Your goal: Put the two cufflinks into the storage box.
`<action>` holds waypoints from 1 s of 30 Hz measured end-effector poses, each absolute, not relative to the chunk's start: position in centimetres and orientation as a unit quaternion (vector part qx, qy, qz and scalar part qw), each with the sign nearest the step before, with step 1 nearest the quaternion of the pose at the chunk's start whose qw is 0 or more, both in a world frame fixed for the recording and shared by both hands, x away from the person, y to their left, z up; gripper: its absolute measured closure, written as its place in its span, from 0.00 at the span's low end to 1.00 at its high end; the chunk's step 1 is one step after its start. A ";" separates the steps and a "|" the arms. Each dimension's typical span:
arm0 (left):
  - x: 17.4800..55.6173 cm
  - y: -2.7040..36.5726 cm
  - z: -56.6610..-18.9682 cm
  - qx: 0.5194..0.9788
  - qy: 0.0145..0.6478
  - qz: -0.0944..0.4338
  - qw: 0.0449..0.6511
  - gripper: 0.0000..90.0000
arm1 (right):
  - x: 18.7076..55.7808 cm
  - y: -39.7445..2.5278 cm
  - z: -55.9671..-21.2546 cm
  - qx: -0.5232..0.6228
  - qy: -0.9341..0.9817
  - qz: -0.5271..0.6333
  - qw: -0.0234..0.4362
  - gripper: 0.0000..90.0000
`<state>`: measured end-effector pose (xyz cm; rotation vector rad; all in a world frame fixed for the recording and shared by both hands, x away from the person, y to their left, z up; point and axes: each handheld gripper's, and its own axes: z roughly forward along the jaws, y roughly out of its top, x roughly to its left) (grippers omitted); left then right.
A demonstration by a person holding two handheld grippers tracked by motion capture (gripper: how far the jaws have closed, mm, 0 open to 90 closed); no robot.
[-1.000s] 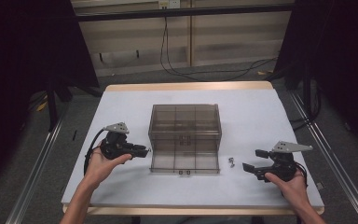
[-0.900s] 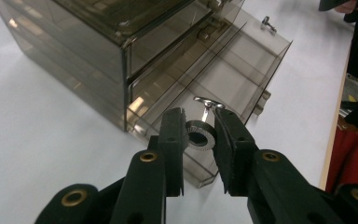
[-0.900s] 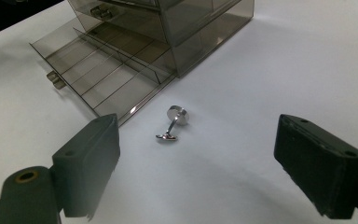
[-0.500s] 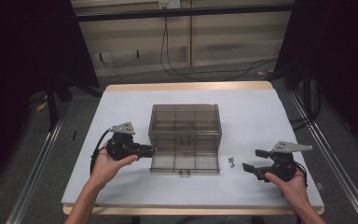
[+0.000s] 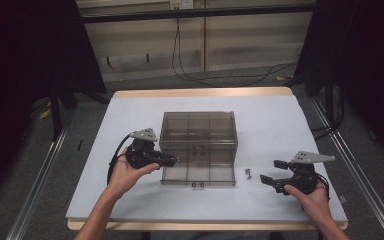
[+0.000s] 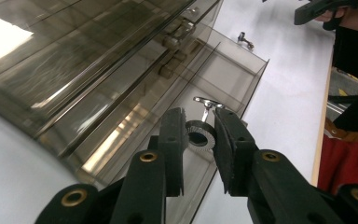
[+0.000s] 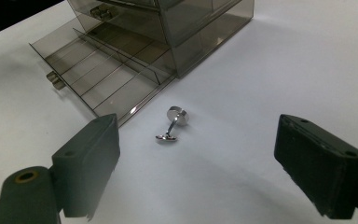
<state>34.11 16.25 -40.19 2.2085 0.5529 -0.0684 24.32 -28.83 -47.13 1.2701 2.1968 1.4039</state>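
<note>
Black claws (image 6: 198,154), brass-ringed screws

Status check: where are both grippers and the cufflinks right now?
Left gripper shut on a cufflink over the open drawer. Right gripper open, second cufflink on the table ahead. Nothing in between.

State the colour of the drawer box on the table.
Smoky translucent grey-brown drawer box; clearest in the high view.

A white table (image 5: 130,120) with a pale wooden edge carries a smoky clear drawer box (image 5: 198,131) at its middle (bottom drawer pulled out); a small silver cufflink (image 7: 173,123) lies just beside that drawer.
</note>
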 end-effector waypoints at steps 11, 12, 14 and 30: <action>34.5 13.4 -39.4 0.891 0.193 -0.026 0.411 0.82 | 24.3 -28.8 -47.1 0.434 0.753 0.481 0.120 0.15; 34.6 13.1 -39.4 0.891 0.187 -0.028 0.413 0.82 | 24.3 -28.8 -47.1 0.434 0.752 0.481 0.120 0.15; 34.6 12.6 -39.3 0.890 0.190 -0.032 0.412 0.82 | 24.3 -28.8 -47.1 0.434 0.753 0.481 0.119 0.15; 35.5 9.3 -39.9 0.922 0.156 -0.044 0.352 0.82 | 24.3 -28.8 -47.2 0.432 0.753 0.481 0.118 0.15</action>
